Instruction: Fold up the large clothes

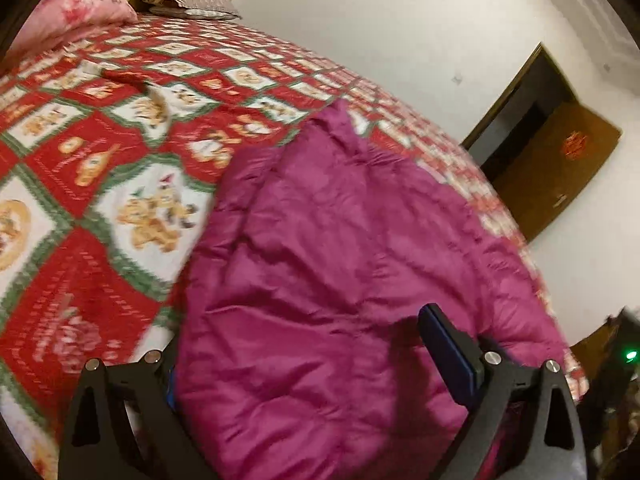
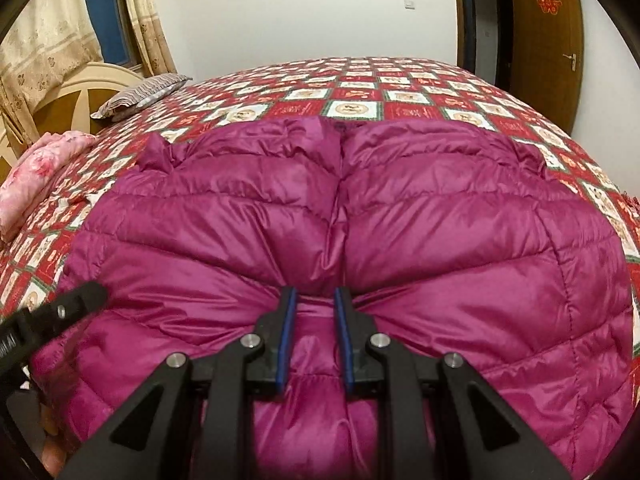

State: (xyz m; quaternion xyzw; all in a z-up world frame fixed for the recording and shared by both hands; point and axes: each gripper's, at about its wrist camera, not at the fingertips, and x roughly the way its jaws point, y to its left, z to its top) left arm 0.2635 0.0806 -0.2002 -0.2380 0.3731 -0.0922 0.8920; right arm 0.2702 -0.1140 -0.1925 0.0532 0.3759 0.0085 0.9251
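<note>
Folding is barely starting: your right gripper [image 2: 316,300] is pinching the spread jacket [image 2: 360,208] hem, left gripper [image 1: 320,364] gaping.

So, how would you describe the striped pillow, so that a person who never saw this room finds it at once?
Start from the big bed with the red checked quilt. Go to its head end, by the cream headboard and curtains. The striped pillow lies there, grey with wavy lines, unlike the pink flowered bedding nearby and the shiny purple jacket.

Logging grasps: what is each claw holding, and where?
Right claw pinches the magenta down jacket at its near edge, by the zipper. Left claw straddles it, open.
</note>
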